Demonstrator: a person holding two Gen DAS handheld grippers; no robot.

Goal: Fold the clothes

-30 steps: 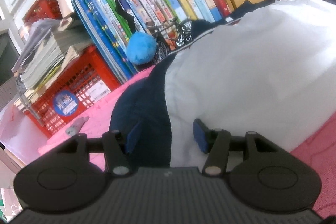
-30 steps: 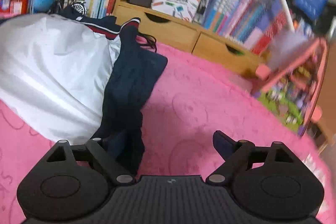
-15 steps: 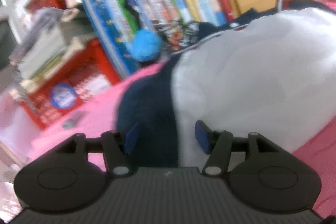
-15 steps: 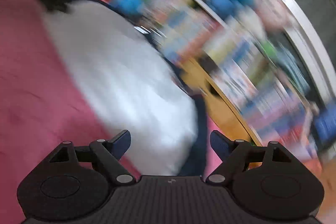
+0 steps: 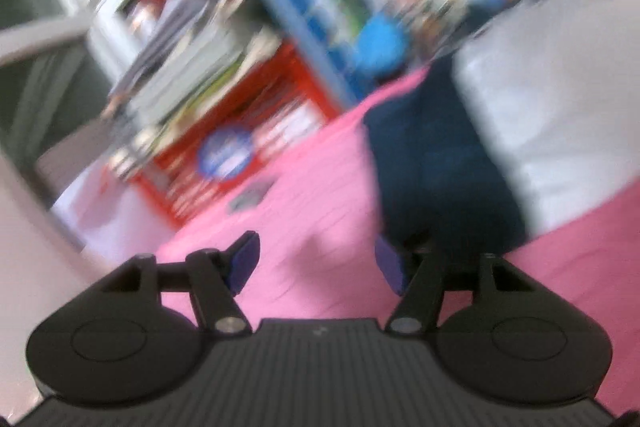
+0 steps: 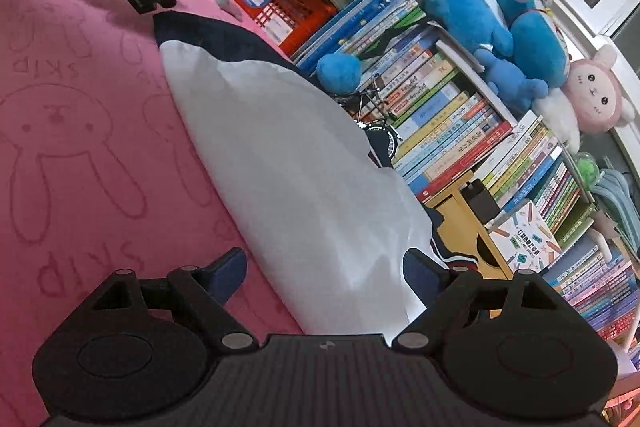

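While left view blurs, jacket (image 6: 296, 163) hem cropped.

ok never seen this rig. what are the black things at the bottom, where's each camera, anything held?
No robot: a person carries a hand-held gripper in each hand, each with a fisheye camera looking along its fingers. The black parts are those grippers. The left hand-held gripper, open and holding nothing, has just been opening over the pink blanket; its view is blurred. The right hand-held gripper is open, its jaws either side of the white and navy jacket, not gripping. Books and plush toys line the back.
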